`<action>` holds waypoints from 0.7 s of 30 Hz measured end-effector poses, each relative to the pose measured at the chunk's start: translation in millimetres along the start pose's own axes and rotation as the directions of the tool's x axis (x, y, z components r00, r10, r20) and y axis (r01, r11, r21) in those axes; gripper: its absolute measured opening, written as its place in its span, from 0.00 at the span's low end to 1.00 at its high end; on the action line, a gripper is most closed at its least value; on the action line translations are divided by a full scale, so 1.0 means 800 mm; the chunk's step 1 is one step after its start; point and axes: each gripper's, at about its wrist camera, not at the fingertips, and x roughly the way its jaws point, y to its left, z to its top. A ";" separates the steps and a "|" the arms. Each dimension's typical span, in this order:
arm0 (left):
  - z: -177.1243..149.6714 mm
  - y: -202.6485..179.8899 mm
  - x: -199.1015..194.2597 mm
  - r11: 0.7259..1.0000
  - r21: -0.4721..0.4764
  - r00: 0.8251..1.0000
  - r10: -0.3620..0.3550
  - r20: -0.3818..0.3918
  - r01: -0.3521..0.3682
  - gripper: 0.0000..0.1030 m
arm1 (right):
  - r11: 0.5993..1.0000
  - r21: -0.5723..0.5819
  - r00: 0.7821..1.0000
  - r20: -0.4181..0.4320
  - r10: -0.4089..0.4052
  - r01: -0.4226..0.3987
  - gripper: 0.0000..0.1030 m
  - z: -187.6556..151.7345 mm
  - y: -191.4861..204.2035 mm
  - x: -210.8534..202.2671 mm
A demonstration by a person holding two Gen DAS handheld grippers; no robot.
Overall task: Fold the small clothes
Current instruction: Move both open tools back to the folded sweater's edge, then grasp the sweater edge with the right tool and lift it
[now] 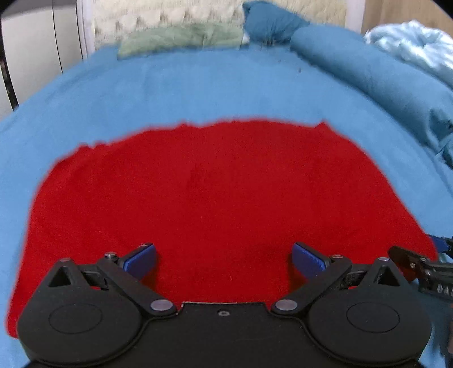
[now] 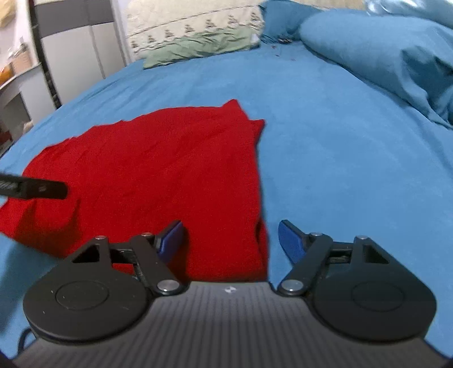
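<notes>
- Left gripper (image 1: 223,260) hovers low over the red garment (image 1: 215,203), blue pads spread wide apart, nothing between them but flat cloth beneath.
- Right gripper (image 2: 230,240) sits over the garment's right edge, jaws apart too; one pad over the red cloth, the other over bare sheet, neither pressing on it.
- The red garment (image 2: 158,169) lies spread on the blue bedsheet (image 1: 198,87), smooth and matte in the middle, its far hem slightly ragged, its far right corner doubled in a small fold.
- The sheet runs out past the garment on all sides, soft and faintly creased.
- Beyond the garment to the right, a rolled blue duvet (image 2: 376,48).
- Further back, a crumpled green cloth (image 2: 198,46) against a cream patterned pillow (image 2: 192,19).
- Far left of the garment, a pale wardrobe (image 1: 36,51).
</notes>
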 end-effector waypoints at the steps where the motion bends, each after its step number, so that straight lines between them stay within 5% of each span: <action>1: 0.000 0.001 0.016 1.000 0.000 0.998 0.001 -0.056 -0.001 1.00 | 1.000 -0.019 1.000 0.010 -0.001 0.001 0.81 -0.004 0.003 0.002; 4: -0.006 -0.009 0.021 0.997 0.071 0.998 0.032 -0.047 -0.029 1.00 | 0.999 -0.035 0.999 0.028 0.022 -0.021 0.67 -0.008 0.007 0.006; 7: -0.002 -0.004 0.020 0.999 0.036 0.996 0.029 -0.087 -0.026 1.00 | 0.999 -0.011 0.998 0.031 0.050 -0.050 0.49 -0.007 0.004 0.006; 10: 0.003 0.002 0.015 1.000 -0.016 0.993 0.009 -0.118 -0.011 1.00 | 0.997 0.057 0.998 0.027 0.050 -0.052 0.39 -0.003 -0.001 0.005; 13: 0.002 0.002 0.011 0.999 0.053 0.995 0.006 -0.095 -0.001 1.00 | 0.977 0.199 0.998 0.016 0.068 -0.070 0.26 0.003 -0.020 0.005; 17: 0.010 0.021 -0.006 0.993 -0.007 0.993 0.118 0.020 -0.118 1.00 | 0.956 0.282 0.997 -0.009 0.081 -0.075 0.23 0.012 -0.029 0.004; 21: 0.022 0.043 0.011 0.996 -0.082 0.999 0.024 -0.037 -0.027 1.00 | 0.957 0.284 0.997 -0.023 0.073 -0.064 0.23 0.020 -0.022 0.001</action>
